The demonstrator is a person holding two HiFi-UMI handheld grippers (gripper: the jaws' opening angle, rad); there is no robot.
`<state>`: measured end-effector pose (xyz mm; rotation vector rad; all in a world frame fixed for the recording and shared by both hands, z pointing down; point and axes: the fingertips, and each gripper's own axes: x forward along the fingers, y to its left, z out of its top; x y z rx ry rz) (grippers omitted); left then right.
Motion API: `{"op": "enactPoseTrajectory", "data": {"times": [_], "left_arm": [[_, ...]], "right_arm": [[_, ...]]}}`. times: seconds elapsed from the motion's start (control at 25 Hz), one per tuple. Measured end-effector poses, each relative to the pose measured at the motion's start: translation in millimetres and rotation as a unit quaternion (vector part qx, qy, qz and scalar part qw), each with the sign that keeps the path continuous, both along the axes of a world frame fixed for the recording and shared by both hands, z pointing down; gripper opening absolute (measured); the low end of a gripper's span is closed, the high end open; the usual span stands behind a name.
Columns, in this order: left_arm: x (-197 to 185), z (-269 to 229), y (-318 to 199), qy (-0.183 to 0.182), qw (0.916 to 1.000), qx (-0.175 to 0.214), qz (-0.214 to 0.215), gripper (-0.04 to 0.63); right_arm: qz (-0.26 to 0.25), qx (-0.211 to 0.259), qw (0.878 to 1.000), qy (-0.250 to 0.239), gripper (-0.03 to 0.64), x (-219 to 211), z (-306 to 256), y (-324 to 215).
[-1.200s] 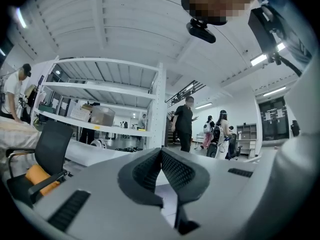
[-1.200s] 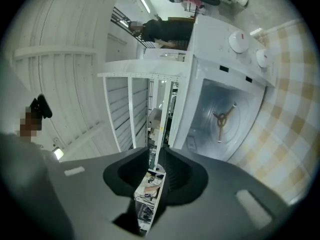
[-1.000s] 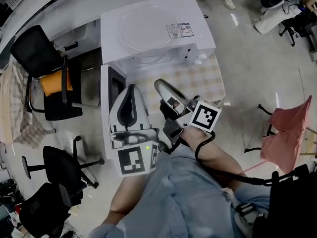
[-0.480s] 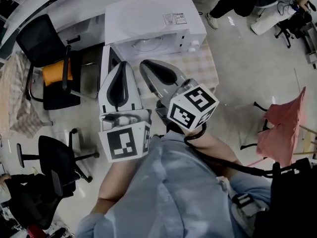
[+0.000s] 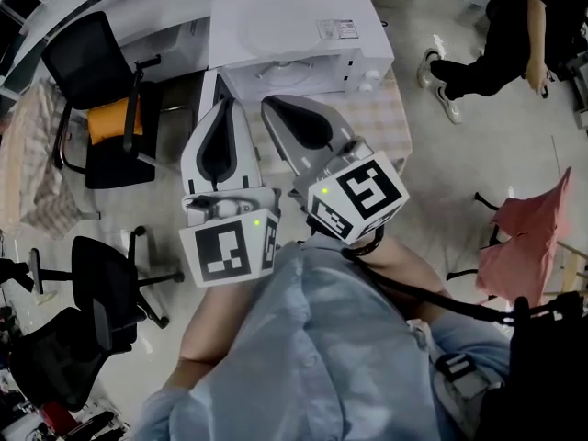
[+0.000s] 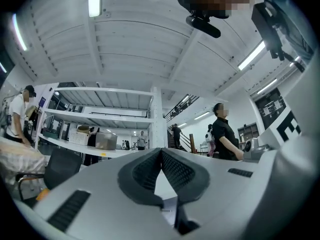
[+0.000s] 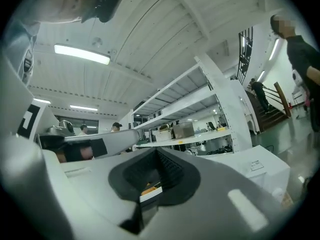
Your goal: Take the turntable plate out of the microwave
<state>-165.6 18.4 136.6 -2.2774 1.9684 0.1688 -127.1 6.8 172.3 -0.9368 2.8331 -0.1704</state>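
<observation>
Head view: microwave (image 5: 299,26) crosswise, front nearward

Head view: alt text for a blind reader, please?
Seen from above, a person holds the left gripper and right gripper, its jaws just closed empty, in front of a white microwave. Black office chairs stand left.

We see a black chair (image 5: 87,58) with an orange cushion (image 5: 110,120) on its seat. Nearer us than that chair stands a second black chair (image 5: 106,283). Far to its right are a person in black (image 5: 501,35) and a pink cloth (image 5: 525,246).
</observation>
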Motion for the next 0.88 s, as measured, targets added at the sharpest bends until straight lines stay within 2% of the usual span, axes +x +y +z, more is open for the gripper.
{"op": "enactPoseTrajectory", "data": {"times": [0.28,0.88], "left_arm": [[6,4,-15,-0.007,1.0,0.004,-0.003,0.008],[6,4,-8,0.0,0.9999,0.0,0.011,0.008]], "right_arm": [[0.002,0.011,1.0,0.003,0.0,6,5,-14],[0.014,0.011,1.0,0.007,0.0,6,2,-7]]}}
